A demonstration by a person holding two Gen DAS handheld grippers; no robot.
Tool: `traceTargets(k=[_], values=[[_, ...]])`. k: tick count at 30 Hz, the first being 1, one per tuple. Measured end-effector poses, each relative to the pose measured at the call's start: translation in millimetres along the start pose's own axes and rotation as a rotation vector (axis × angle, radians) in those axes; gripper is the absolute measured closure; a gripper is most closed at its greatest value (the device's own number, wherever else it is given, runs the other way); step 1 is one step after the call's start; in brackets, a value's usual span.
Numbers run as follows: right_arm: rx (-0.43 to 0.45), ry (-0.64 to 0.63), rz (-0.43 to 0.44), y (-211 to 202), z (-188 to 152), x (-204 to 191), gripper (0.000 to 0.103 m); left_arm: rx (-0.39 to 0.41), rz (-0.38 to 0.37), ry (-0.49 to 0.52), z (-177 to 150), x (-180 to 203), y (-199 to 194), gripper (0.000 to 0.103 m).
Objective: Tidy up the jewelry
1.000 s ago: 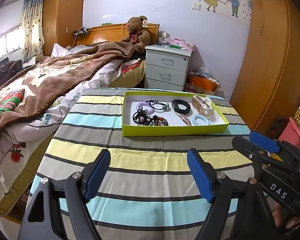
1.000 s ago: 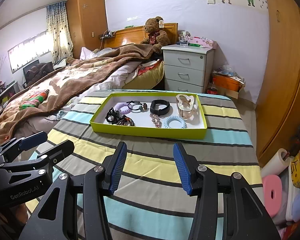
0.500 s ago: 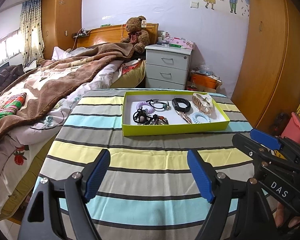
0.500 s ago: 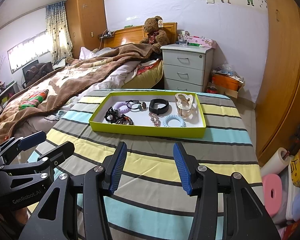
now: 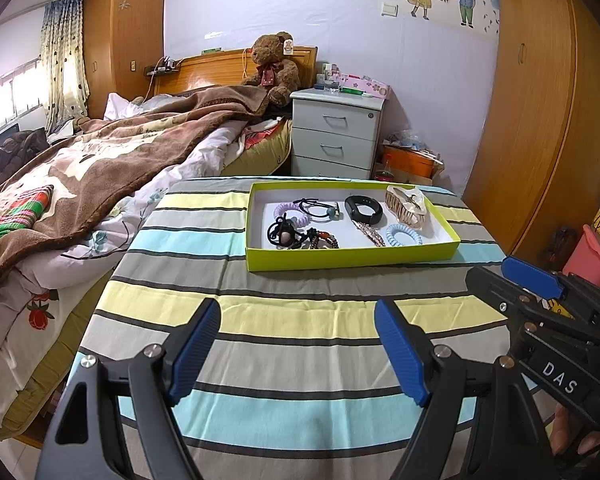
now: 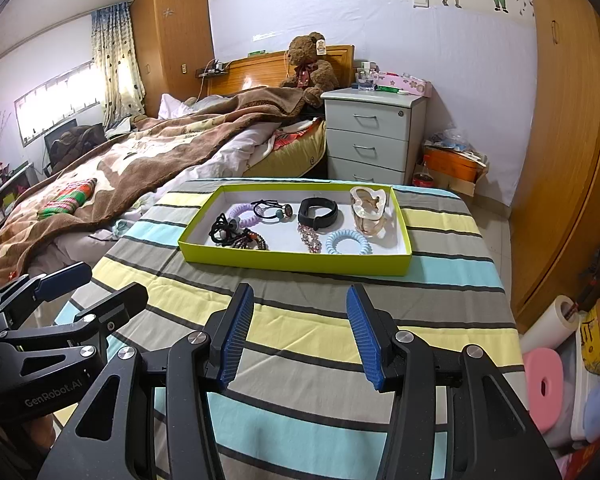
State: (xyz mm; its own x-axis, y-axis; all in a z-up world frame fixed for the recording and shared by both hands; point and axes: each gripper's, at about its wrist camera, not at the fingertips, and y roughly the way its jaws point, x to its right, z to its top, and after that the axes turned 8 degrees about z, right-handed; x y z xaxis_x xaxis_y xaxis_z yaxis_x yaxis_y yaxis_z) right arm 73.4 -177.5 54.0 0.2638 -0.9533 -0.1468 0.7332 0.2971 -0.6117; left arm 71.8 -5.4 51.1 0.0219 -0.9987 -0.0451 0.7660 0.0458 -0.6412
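Observation:
A lime-green tray (image 5: 352, 258) (image 6: 296, 260) sits at the far side of the striped table. It holds several pieces: a black band (image 5: 363, 209) (image 6: 318, 212), a purple coil tie (image 5: 288, 212), a light blue coil tie (image 5: 403, 234) (image 6: 348, 242), a beige hair claw (image 5: 406, 205) (image 6: 370, 208), a beaded bracelet (image 6: 254, 240), black hair ties (image 5: 282, 234). My left gripper (image 5: 298, 350) is open and empty above the near table. My right gripper (image 6: 300, 328) is open and empty, also well short of the tray.
A bed with a brown blanket (image 5: 100, 168) lies to the left of the table. A grey nightstand (image 5: 336, 132) stands behind the tray. A wooden wardrobe (image 5: 540, 120) is at the right. Pink and yellow items (image 6: 560, 368) sit on the floor at the right.
Both grippers have drifted slightly; the tray appears a little nearer and shifted left in the right wrist view. Both stay open and empty.

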Motion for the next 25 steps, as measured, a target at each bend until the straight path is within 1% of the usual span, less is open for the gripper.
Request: traceTargets(k=[25], values=[[-0.002,0.004,-0.002,1.6,-1.5,2.3,0.054,-0.009,0.001,-0.001,1.0,-0.8,2.7,0.022]])
